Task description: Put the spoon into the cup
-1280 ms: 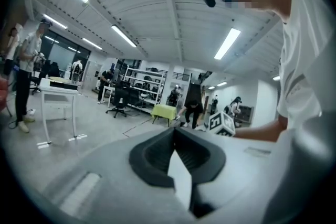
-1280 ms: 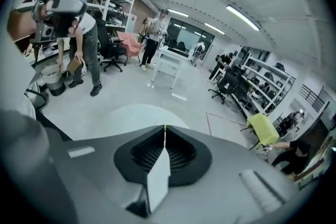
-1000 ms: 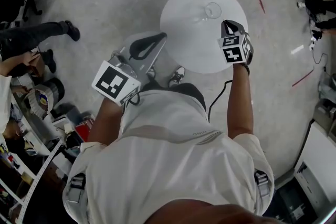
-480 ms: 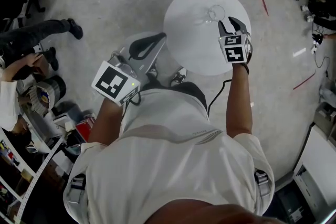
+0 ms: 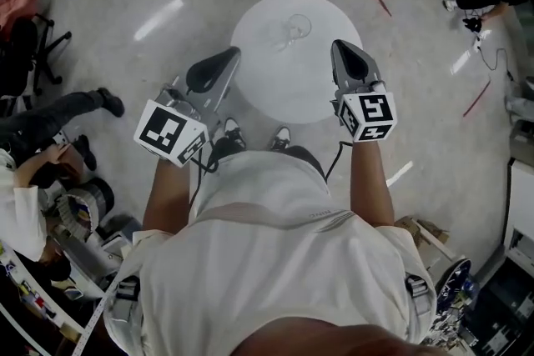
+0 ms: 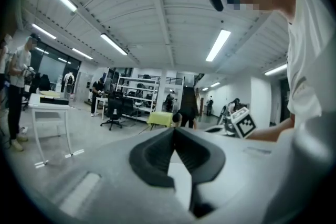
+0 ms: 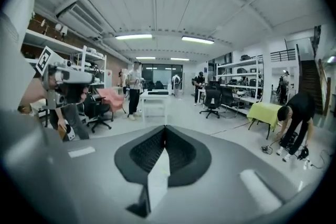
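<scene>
1. Cup [image 5: 293,27] sits near the round tabletop's [image 5: 275,92] far edge, seen only from your head view; the spoon is too faint to make out.
2. Your left gripper [image 5: 225,61] and right gripper [image 5: 344,54] are both closed and empty.
3. Your right gripper view shows office chairs [image 7: 212,99] and a bending person [image 7: 294,115].

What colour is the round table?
White. The small round white table shows best in the head view.

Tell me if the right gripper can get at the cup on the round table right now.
Probably yes. The right gripper is held by the table's right edge, jaws shut and empty. In the head view only bare tabletop shows between it and the cup, so nothing seems to block the way.
</scene>
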Demonstrator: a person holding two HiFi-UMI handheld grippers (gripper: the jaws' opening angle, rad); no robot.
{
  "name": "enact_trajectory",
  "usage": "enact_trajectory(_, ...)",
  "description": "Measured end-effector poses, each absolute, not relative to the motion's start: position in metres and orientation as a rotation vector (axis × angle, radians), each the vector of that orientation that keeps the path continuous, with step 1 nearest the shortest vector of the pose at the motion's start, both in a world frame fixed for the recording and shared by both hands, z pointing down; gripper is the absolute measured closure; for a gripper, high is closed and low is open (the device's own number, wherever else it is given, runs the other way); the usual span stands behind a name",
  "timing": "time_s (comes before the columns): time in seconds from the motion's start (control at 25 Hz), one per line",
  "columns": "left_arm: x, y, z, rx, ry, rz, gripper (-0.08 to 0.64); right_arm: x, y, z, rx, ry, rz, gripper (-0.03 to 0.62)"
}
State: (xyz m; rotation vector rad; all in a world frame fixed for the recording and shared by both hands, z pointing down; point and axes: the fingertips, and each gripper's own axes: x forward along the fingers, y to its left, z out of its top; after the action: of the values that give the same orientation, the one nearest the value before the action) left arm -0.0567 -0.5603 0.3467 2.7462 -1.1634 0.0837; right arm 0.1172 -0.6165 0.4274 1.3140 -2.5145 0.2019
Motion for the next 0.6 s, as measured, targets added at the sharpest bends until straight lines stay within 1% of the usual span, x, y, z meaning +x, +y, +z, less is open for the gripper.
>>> enact_trajectory(0.4, 0.016, -0.532, 0.281, 2.952, -0.977, 0.029, 0.558, 0.155, -0.545, 0.320, 1.489, -2.693, 0.065, 0.586)
enact_trajectory(0.6, 0.040, -0.514, 0.282, 2.984, -0.901, 0.043, 0.558, 0.167, -0.524, 0.299, 1.520, -2.719, 0.004, 0.586)
